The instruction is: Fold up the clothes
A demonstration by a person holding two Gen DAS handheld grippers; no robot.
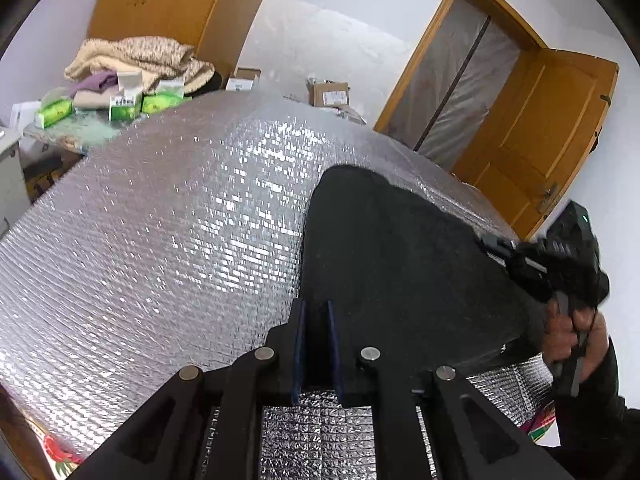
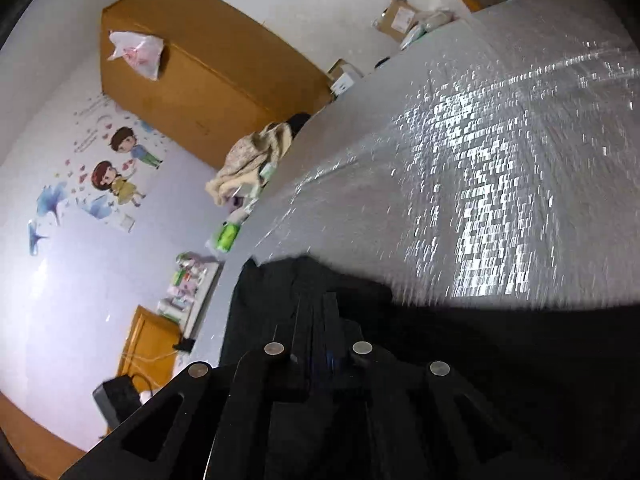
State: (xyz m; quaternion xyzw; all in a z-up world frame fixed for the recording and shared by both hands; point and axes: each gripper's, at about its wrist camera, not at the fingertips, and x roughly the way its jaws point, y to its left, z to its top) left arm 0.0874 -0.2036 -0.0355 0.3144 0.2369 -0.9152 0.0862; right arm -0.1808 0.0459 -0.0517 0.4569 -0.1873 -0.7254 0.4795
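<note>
A black garment [image 1: 400,256] lies on the silver foil mat [image 1: 160,240] that covers the table, right of centre in the left wrist view. My left gripper [image 1: 316,308] is shut on its near edge, and dark cloth fills the narrow gap between the blue pads. At the garment's right edge a hand [image 1: 568,332] holds my right gripper [image 1: 494,245]. In the blurred, tilted right wrist view the garment [image 2: 480,360] bunches around that gripper [image 2: 316,300], whose fingers stand close together on the cloth. The mat [image 2: 480,160] stretches away beyond.
A heap of beige blankets [image 1: 140,60] and green tissue packs [image 1: 128,110] sits past the table's far left corner. Cardboard boxes [image 1: 330,94] stand against the back wall. A wooden door [image 1: 540,140] hangs ajar at right, and a wardrobe [image 2: 200,80] is at left.
</note>
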